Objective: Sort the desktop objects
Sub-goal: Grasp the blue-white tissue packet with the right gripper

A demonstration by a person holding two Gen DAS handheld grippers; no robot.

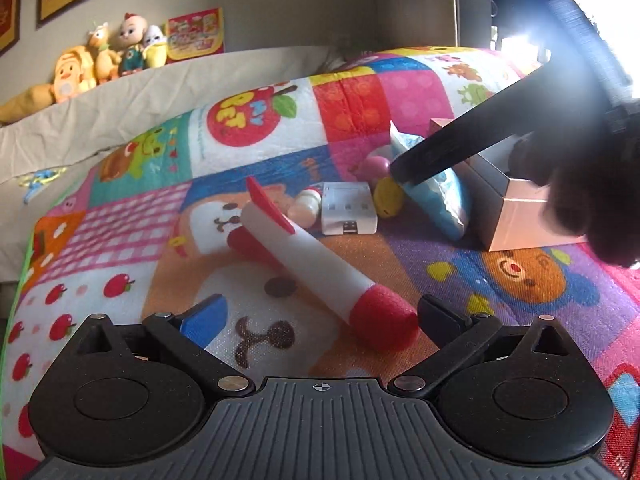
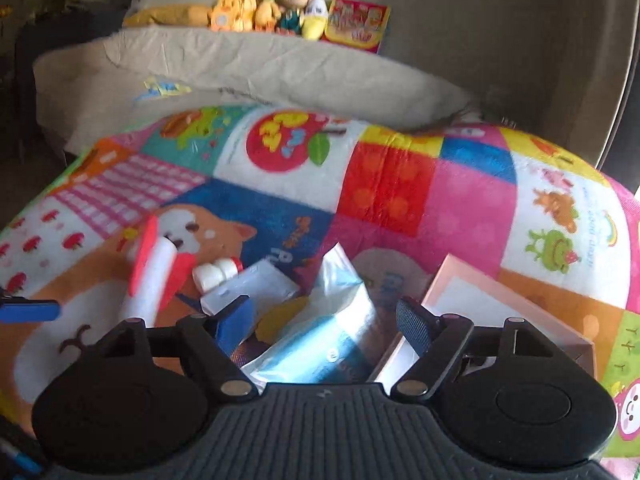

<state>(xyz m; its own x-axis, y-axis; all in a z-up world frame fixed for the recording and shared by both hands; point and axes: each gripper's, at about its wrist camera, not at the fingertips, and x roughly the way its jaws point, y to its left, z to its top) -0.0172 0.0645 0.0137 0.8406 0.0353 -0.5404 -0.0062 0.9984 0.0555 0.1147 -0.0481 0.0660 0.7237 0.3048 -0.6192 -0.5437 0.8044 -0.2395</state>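
A white and red foam rocket (image 1: 316,256) lies on the colourful mat (image 1: 140,220), its red nose between my left gripper's (image 1: 324,312) open fingers. Beyond it lie a small white bottle (image 1: 305,207), a white charger box (image 1: 349,208), a yellow round toy (image 1: 388,197), a pink ball (image 1: 376,166), a blue tissue pack (image 1: 436,196) and an open pink box (image 1: 516,200). My right gripper (image 2: 326,320) is open over the tissue pack (image 2: 336,320), with the rocket (image 2: 154,276), the bottle (image 2: 216,274), the charger box (image 2: 260,286) and the pink box (image 2: 480,304) around it.
Plush toys (image 1: 104,60) and a red picture book (image 1: 196,34) stand on a beige-covered ledge (image 1: 200,84) behind the mat. The right gripper's dark finger (image 1: 460,148) and arm cross the right side of the left wrist view. The mat's edge runs along the left.
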